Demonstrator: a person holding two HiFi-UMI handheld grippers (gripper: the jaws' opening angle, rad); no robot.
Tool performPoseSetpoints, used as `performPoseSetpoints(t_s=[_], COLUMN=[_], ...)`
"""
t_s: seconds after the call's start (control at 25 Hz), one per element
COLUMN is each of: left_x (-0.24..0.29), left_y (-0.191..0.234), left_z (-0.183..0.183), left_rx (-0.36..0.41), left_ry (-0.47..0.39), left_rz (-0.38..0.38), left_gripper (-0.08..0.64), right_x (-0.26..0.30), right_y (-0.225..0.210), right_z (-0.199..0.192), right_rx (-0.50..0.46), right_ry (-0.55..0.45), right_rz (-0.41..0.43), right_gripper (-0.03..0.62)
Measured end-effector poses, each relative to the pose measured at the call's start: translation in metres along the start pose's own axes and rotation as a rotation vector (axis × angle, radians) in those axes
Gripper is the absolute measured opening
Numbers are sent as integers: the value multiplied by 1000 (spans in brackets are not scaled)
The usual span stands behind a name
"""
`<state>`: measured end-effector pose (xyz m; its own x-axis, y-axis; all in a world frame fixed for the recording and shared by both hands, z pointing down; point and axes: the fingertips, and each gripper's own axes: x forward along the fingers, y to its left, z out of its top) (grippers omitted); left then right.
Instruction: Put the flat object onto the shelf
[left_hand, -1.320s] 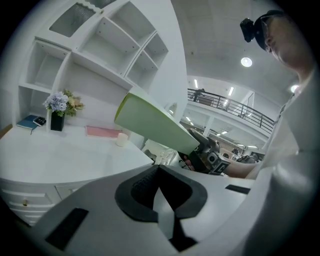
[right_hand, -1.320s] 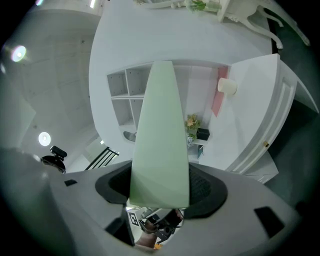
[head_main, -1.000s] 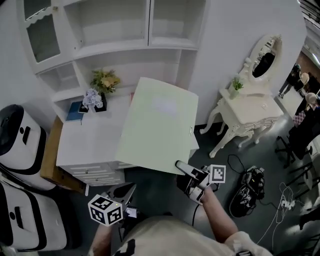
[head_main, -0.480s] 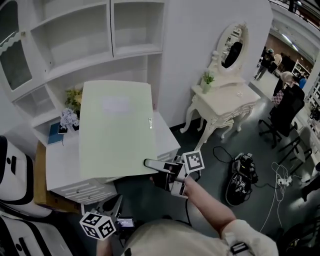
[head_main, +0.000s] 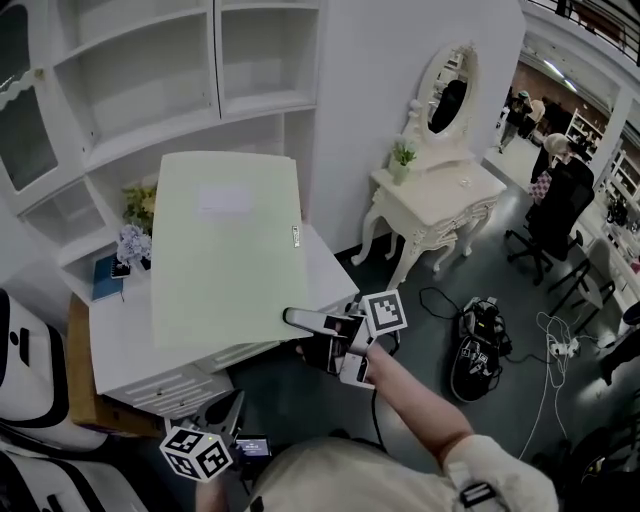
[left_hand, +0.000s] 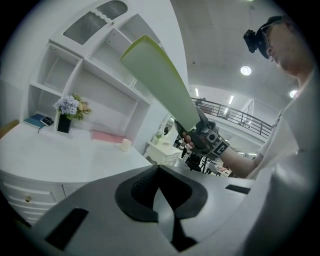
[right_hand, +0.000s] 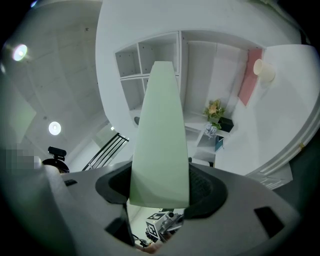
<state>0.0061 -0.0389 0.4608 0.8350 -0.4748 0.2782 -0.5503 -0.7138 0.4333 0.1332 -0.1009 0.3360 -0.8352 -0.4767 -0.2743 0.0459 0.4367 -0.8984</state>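
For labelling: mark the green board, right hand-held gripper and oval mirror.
green board (head_main: 225, 250), head view, middle of its face.
right hand-held gripper (head_main: 295, 320), head view, between its fingertips.
oval mirror (head_main: 447, 105), head view, its glass.

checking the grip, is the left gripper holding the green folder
No, the right gripper clamps the green folder at its lower corner; the left gripper is shut and empty.

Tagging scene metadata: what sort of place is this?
Probably a mock bedroom set inside a larger hall: white shelf unit, ornate dressing table with oval mirror, office chairs and cables beyond.
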Motion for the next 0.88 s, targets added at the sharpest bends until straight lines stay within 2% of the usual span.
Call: performPoseSetpoints(t_s=[0.28,0.6,0.88], left_x=[-17,-28,-27], left_y=[21,37,52], left_z=[5,9,7], left_rx=[-2,-5,-25], left_ry=[-4,0,0], left_rz=[-11,-32,-16], left_gripper=[12,12,12], right_x=[35,73,91], right_y=[5,11,4], right_z=[12,22,40], right_rx=[-37,-26,-19], right_ry=[-7,-14,-19], right_rz=[10,42,42], right_gripper=[288,288,288])
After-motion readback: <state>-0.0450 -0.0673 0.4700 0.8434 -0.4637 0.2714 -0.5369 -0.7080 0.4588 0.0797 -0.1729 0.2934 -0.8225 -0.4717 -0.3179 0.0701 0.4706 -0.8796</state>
